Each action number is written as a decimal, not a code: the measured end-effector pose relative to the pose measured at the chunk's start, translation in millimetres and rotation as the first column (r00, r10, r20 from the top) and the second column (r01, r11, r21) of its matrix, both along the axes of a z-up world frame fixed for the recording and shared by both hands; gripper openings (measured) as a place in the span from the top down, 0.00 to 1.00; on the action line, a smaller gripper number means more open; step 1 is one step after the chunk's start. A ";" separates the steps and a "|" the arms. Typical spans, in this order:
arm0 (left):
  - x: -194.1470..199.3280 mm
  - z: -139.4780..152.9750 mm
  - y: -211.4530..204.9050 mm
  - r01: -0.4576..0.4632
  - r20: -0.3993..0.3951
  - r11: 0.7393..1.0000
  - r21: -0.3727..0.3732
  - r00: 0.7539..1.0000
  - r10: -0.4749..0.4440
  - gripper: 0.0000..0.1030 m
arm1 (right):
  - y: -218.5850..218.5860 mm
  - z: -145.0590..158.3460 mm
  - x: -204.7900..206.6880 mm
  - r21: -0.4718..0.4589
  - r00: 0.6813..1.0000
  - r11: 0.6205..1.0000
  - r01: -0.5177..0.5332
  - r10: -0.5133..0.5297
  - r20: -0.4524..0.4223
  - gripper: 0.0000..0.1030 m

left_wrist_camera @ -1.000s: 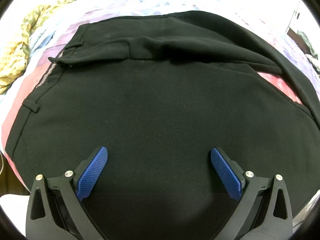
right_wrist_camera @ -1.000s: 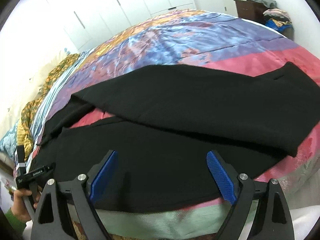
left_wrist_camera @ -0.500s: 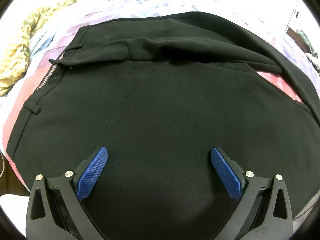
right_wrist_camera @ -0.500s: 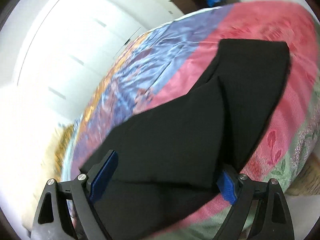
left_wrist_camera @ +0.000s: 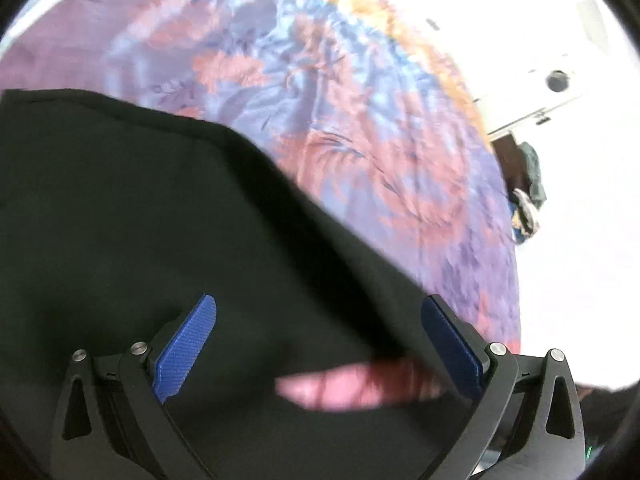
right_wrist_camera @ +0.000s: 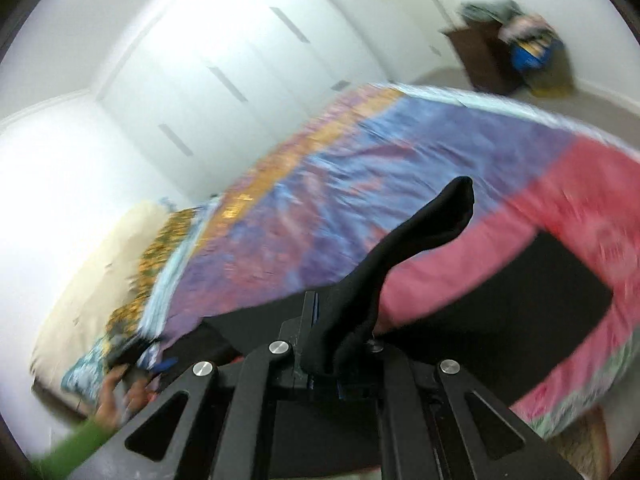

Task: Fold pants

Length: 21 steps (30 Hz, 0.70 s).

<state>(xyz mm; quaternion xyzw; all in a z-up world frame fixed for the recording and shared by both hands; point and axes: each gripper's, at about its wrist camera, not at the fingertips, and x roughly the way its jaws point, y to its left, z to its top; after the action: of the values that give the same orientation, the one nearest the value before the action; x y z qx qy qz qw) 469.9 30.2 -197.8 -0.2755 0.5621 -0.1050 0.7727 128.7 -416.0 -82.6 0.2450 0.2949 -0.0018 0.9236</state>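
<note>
Right wrist view: the black pants (right_wrist_camera: 520, 304) lie spread on the bed (right_wrist_camera: 360, 184), and one pinched-up edge of them rises as a peak of cloth straight out of the right gripper (right_wrist_camera: 340, 344). Its jaws have just been closing and now stand shut on that fold, with the cloth clamped between them. The rest of the pants runs off toward the right of this view over the pink part of the quilt, its long axis lying roughly across the bed's near edge.

In the left wrist view the left gripper (left_wrist_camera: 320, 344) hangs over the pants (left_wrist_camera: 140, 220) with its jaws wide apart and nothing between the pads; the cloth lies below and ahead of it. A hand (right_wrist_camera: 116, 396) in a green sleeve (right_wrist_camera: 68, 456) shows at the lower left of the right view. The right gripper alone has hold, so carrying the fold over likely falls to it.
</note>
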 end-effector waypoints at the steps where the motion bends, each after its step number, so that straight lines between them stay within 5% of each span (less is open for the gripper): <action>1: 11.7 -5.7 -0.2 -0.021 -0.019 1.000 0.005 1.000 0.022 0.01 | 5.4 7.7 -3.6 -0.005 1.000 1.000 -0.025 0.025 0.017 0.93; 4: 33.3 -23.0 3.5 -0.077 -0.071 0.997 -0.017 0.995 0.076 0.01 | 22.6 32.0 -21.1 -0.048 0.992 0.993 -0.106 0.108 0.063 0.93; 6: 36.1 -31.3 8.7 -0.114 -0.088 0.993 -0.035 0.990 0.111 0.13 | 27.3 42.6 -34.9 -0.048 0.984 0.987 -0.151 0.154 0.089 0.94; 8: 31.4 -37.3 17.0 -0.151 -0.106 0.985 -0.087 0.984 0.142 0.94 | 20.5 46.1 -45.7 -0.014 0.982 0.988 -0.157 0.158 0.108 0.94; 11: 7.9 -22.0 34.0 -0.203 -0.060 0.962 -0.184 0.979 0.195 0.95 | -0.9 37.4 -49.6 0.011 0.992 0.994 -0.106 0.104 0.071 0.94; 14: -33.4 48.7 54.5 -0.203 0.125 0.954 -0.219 0.964 0.234 0.95 | -17.0 28.0 -28.8 -0.010 0.997 0.997 -0.072 0.072 0.041 0.94; 18: -145.5 143.3 80.0 -0.230 0.412 0.968 -0.099 0.876 0.250 0.92 | -33.1 30.5 11.0 0.004 0.995 0.998 -0.062 0.061 0.076 0.94; 21: -231.0 123.7 76.2 -0.302 0.421 0.953 -0.014 0.863 0.279 0.85 | -49.5 14.4 32.7 0.000 0.998 0.998 -0.061 0.061 0.009 0.94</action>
<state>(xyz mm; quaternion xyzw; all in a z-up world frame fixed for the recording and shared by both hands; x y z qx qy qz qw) 238.8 106.4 -74.1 -0.3077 0.3381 -0.0292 0.8889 161.4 -465.4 -68.3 0.2361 0.2979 0.0278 0.9245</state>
